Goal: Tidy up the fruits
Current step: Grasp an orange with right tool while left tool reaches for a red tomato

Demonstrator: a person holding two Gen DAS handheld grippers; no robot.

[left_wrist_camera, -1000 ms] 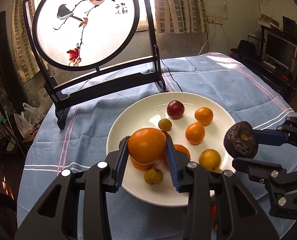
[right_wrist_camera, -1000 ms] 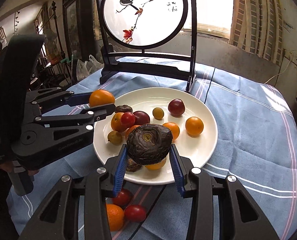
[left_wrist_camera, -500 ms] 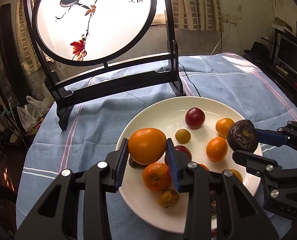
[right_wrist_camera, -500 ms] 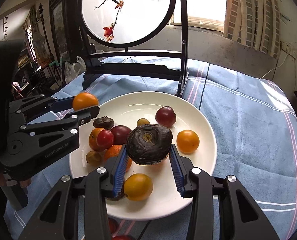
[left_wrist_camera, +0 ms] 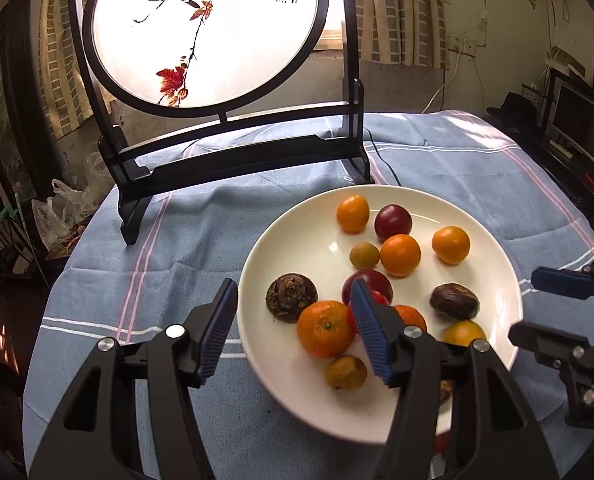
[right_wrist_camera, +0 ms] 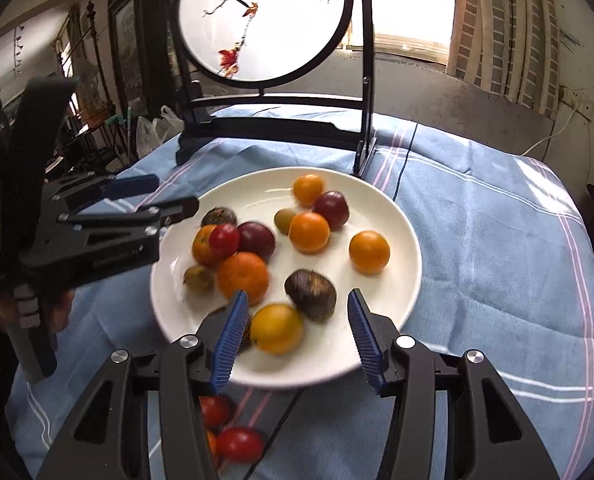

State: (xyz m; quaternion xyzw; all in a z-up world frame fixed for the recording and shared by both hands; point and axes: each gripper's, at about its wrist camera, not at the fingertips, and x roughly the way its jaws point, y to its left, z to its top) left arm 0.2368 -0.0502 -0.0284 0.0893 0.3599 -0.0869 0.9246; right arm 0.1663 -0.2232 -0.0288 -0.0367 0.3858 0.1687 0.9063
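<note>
Left wrist view: the left gripper (left_wrist_camera: 295,322) is seen with its blue-padded jaws spread apart and nothing held between them, poised over the near left rim of a round white ceramic plate (left_wrist_camera: 493,240). The plate is set on a pale blue striped tablecloth (left_wrist_camera: 185,240). On the plate are noted a rough dark brown water chestnut (left_wrist_camera: 291,297), a large dimpled orange mandarin (left_wrist_camera: 325,328) touching it, a small yellow-green fruit (left_wrist_camera: 345,372) near the front rim, and a wrinkled dark brown fruit (left_wrist_camera: 454,301) toward the right. Further back are seen a small orange tomato (left_wrist_camera: 352,213), a dark red plum (left_wrist_camera: 393,223) and a smooth round orange fruit (left_wrist_camera: 400,255) just beside the plum. The right gripper (left_wrist_camera: 545,304) is observed at the right edge, jaws parted and empty. A black-framed round painted screen with birds (left_wrist_camera: 205,28) stands behind the plate.

Right wrist view: the right gripper (right_wrist_camera: 295,338) is shown with its jaws wide apart, holding nothing, above the plate's (right_wrist_camera: 401,292) near rim. The wrinkled dark brown fruit (right_wrist_camera: 310,293) lies on the plate between the fingertips, touching neither. A yellow-orange tomato (right_wrist_camera: 276,328) rests just beside it. The left gripper (right_wrist_camera: 153,196) is seen at the left, parted and empty, over the plate's left edge. Two red tomatoes (right_wrist_camera: 239,444) lie on the tablecloth (right_wrist_camera: 497,240) in front of the plate, off it.
</note>
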